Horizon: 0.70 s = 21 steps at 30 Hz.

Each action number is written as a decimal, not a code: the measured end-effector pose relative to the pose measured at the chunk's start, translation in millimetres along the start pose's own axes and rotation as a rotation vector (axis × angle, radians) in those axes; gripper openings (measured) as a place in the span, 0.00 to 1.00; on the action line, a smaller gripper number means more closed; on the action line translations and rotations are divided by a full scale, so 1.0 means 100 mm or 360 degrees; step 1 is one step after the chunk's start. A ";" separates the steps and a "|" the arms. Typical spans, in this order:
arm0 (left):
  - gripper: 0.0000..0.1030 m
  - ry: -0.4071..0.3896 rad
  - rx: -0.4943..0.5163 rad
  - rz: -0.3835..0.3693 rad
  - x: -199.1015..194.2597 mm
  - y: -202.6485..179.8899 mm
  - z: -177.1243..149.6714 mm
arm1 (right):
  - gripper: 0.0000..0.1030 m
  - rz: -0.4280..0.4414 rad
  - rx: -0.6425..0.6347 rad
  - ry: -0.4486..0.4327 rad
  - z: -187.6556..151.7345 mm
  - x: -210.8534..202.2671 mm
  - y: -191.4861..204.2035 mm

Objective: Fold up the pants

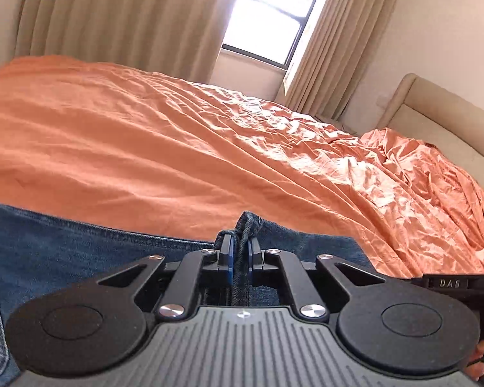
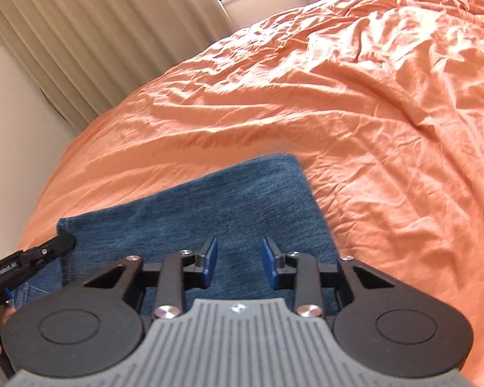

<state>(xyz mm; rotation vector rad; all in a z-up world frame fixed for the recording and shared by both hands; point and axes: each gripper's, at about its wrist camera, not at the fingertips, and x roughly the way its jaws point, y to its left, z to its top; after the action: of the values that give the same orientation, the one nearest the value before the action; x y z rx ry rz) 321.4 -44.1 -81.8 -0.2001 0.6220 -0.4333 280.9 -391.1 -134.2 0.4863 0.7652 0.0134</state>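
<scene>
Blue denim pants [image 1: 80, 251] lie flat on an orange bedsheet [image 1: 145, 129]. My left gripper [image 1: 241, 245] is shut on a raised fold of the pants' edge [image 1: 249, 222], which sticks up between the blue pads. In the right wrist view the folded pants [image 2: 235, 200] form a blue panel with a square far corner. My right gripper [image 2: 239, 251] hovers over that panel with its pads apart and only flat denim below them. One of the left gripper's fingers [image 2: 63, 242] shows at the panel's left corner.
The wrinkled orange sheet [image 2: 371, 129] covers the whole bed. A beige headboard [image 1: 435, 106] stands at the right. Beige curtains [image 1: 129, 16] and a bright window [image 1: 267, 22] lie behind the bed. A hand [image 1: 480, 354] shows at the lower right.
</scene>
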 end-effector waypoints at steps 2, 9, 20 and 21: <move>0.08 0.0045 0.0061 0.0040 0.08 0.03 -0.02 | 0.14 -0.0026 0.0006 -0.0031 0.07 0.05 -0.02; 0.08 0.0236 0.0006 0.0116 0.52 0.34 -0.23 | 0.05 -0.0062 0.0030 -0.0121 0.17 0.31 -0.19; 0.16 0.0285 -0.0107 0.0095 0.61 0.47 -0.29 | 0.00 -0.0162 0.0134 0.0015 0.11 0.74 -0.36; 0.19 0.0293 -0.0107 0.0123 0.60 0.46 -0.28 | 0.00 -0.0159 0.0145 0.0008 0.11 0.71 -0.36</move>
<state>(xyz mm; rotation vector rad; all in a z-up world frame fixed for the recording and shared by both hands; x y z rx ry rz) 363.6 -31.1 -149.0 -0.2011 0.8231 -0.3588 333.8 -414.3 -189.6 0.5339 0.7969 -0.1137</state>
